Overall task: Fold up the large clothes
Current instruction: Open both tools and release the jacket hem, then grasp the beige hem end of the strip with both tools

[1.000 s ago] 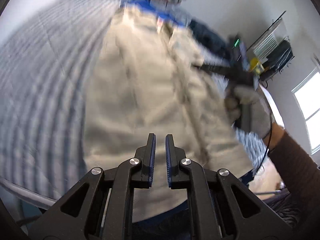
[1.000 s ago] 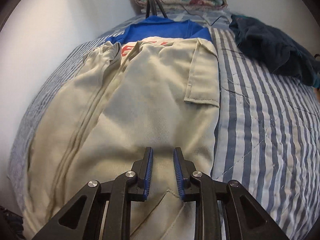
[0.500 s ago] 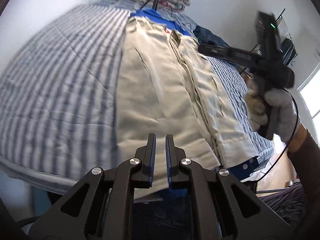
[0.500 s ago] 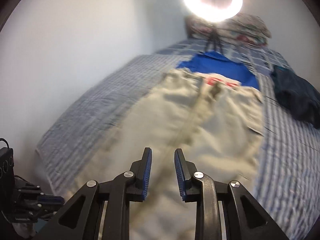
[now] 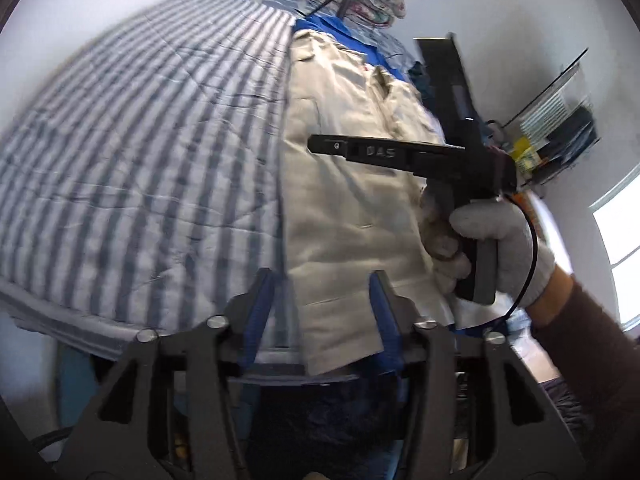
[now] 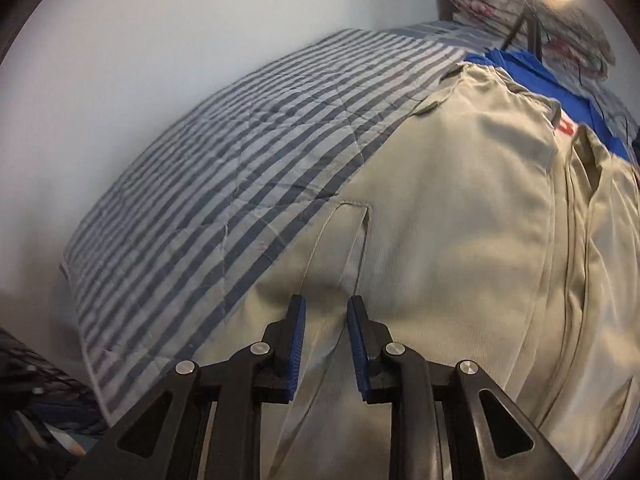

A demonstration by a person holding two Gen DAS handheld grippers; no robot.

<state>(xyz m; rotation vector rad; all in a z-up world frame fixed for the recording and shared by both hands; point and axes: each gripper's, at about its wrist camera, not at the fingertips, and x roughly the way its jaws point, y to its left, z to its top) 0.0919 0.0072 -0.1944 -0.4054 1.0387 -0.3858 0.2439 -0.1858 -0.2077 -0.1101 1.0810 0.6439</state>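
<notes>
Trousers (image 5: 352, 184), beige, lie flat along the striped bed (image 5: 140, 160), filling the middle of my left view and the right half of my right view. Their near hem hangs just over the bed's front edge, low in the left frame, and their left edge runs straight up the frame beside bare stripes. My left fingers (image 5: 320, 312) are opening, spread wide above that hem corner, nothing pinched between them. My right fingers (image 6: 326, 340) stand a little apart over the cloth near a pocket seam (image 6: 352, 236), not pressing on anything. In the left view my gloved right hand (image 5: 492, 248) grips its tool at centre right, above the trousers' right side. A blue shirt (image 6: 532, 76) peeks out under the far end. The wide striped stretch at left in both frames is open room.
</notes>
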